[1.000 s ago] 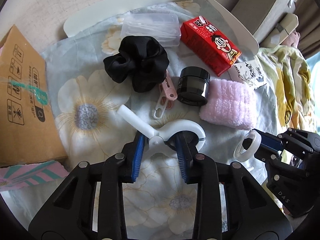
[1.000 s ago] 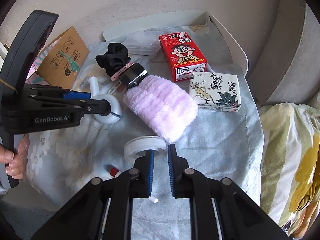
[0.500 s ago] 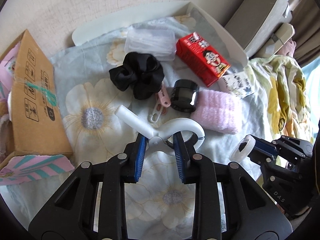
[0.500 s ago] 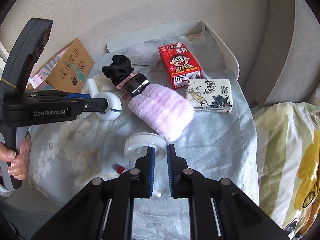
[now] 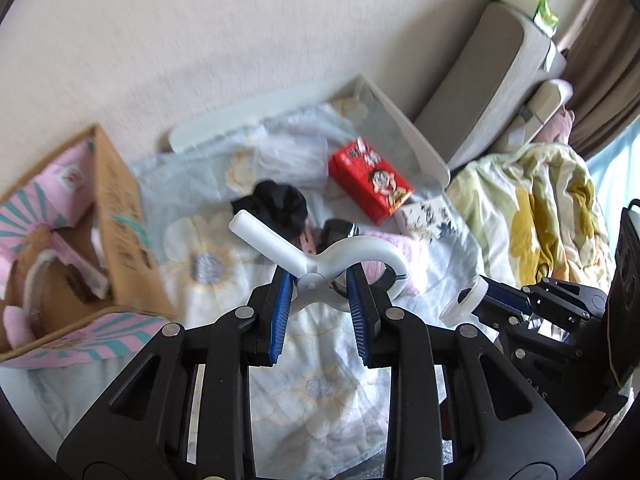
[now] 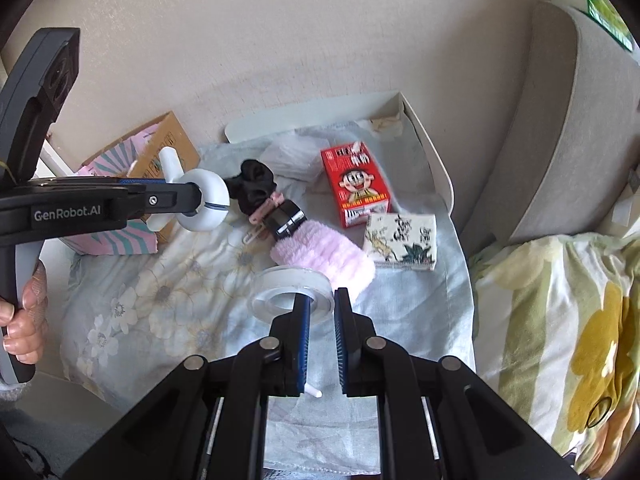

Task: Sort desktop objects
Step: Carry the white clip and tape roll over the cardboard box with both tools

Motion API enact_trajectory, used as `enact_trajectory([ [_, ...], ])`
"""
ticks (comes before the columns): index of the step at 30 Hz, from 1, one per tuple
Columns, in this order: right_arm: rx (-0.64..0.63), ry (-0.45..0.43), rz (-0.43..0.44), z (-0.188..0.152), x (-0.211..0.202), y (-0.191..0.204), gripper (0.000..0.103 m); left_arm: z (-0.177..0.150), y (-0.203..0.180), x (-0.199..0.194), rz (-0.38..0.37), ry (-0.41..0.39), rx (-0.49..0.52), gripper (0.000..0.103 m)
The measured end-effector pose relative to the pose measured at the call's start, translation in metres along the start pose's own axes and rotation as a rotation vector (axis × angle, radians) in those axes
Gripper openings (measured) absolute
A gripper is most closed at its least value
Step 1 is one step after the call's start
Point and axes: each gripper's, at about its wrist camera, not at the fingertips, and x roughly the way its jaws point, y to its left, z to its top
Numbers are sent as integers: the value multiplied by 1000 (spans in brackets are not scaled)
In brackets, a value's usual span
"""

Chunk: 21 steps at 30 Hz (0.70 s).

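Both grippers loaded, held above the flowered cloth

Left gripper: fingers pinch the large white clip at its hinge, clip off the cloth; right gripper: fingers pinch the wall of the clear tape roll; left view alone shows the cardboard box interior with pink contents; right view alone shows a hand on the left gripper's handle, plus the tissue pack in full beside the red carton.
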Motion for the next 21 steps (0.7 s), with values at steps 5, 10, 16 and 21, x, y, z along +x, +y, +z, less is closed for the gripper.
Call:
enact_trajectory([
  [5, -51, -30, 3, 23, -14, 18, 11, 2, 17, -41, 1, -84, -45, 25],
  [10, -113, -72, 35, 48, -22, 47, 11, 2, 47, -75, 26, -144, -103, 25],
  [16, -211, -106, 81, 76, -24, 91, 11, -5, 99, -105, 88, -194, -182, 25],
  [21, -302, -124, 116, 99, -18, 136, 11, -17, 152, -127, 149, -233, -267, 25],
])
